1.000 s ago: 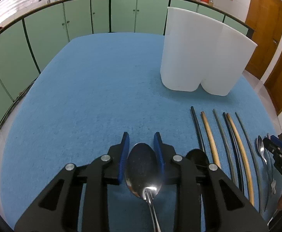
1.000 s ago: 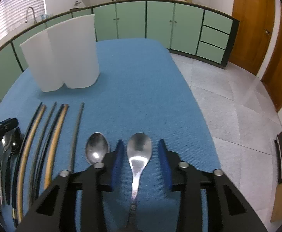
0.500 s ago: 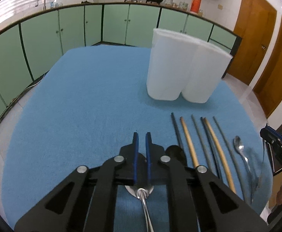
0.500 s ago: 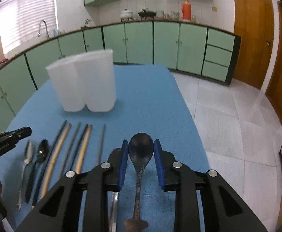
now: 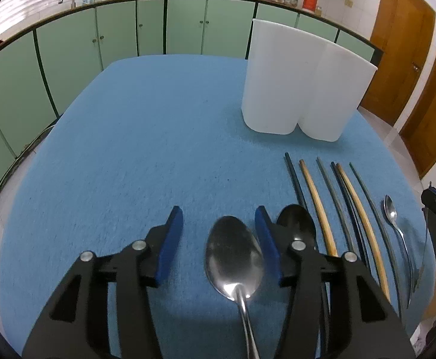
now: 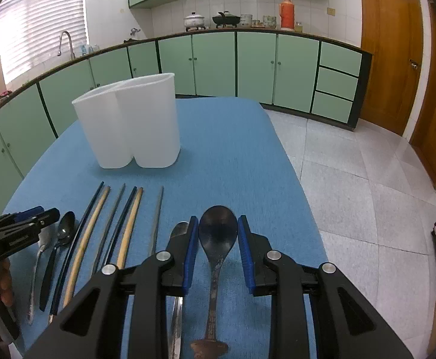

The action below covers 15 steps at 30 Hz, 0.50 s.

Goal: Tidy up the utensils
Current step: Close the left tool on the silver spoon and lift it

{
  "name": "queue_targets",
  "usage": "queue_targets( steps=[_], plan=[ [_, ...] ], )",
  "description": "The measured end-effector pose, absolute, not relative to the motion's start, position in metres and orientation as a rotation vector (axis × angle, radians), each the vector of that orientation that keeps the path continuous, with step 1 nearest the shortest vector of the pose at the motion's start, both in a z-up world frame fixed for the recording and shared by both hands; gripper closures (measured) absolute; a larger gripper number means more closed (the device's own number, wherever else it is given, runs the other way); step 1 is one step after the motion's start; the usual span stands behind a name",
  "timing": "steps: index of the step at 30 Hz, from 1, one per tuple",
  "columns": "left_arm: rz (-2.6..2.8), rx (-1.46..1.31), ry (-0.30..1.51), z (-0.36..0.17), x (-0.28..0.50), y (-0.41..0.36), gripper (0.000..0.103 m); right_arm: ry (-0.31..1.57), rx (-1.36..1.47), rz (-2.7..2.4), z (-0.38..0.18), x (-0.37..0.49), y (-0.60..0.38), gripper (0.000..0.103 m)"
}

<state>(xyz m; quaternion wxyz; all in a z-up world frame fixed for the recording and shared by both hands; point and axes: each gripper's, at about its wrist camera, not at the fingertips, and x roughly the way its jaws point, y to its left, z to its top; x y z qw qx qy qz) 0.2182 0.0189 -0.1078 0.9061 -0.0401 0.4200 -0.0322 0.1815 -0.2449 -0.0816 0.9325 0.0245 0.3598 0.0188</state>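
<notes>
In the left wrist view, the left tool [image 5: 219, 233] filled the lower part of the frame, its black arms ending in blue padded fingers [image 5: 170, 239] spread wide apart and gripping nothing. A shiny steel spoon [image 5: 232, 261] lay between them on the worktop [image 5: 134, 149], bowl up, close to the right-hand pad, its thin handle running off the bottom edge. The worktop was covered in a fuzzy blue cloth with rounded corners. Just right of the tool sat a dark spoon [image 5: 297, 224], partly hidden behind the tool. Further right lay a row of long slim chopsticks [image 5: 316, 200], some dark, some pale wood, roughly parallel. A small steel spoon [image 5: 393, 218] lay at the far right. In the upper right stood a smooth white plastic holder [image 5: 301, 83] with two rounded lobes.

In the right wrist view, the right tool [image 6: 218, 251] sat bottom centre, its blue pads partly open on either side of a dark, worn spoon [image 6: 218, 233]; whether they touched it I could not tell. A steel spoon [image 6: 178, 230] peeked out just left of the left pad. The chopsticks [image 6: 128, 227] fanned across the lower left, and the white holder [image 6: 134, 122] stood in the upper left, showing two open compartments. The left tool [image 6: 26, 218] showed at the left edge.
</notes>
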Motion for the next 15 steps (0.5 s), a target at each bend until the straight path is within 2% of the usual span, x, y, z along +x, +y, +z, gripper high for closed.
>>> queue_targets(
  steps=[4, 14, 15],
  plan=[
    [-0.049, -0.056, 0.877, -0.109, 0.216, 0.019, 0.043, 0.735, 0.049, 0.043, -0.083, 0.181, -0.244, 0.077],
    [-0.034, -0.047, 0.883, -0.112, 0.202, 0.015, 0.044, 0.738, 0.068, 0.050, -0.086, 0.181, -0.250, 0.077],
    [-0.023, -0.047, 0.880, -0.112, 0.201, 0.014, 0.047, 0.739, 0.070, 0.051, -0.086, 0.181, -0.250, 0.077]
  ],
)
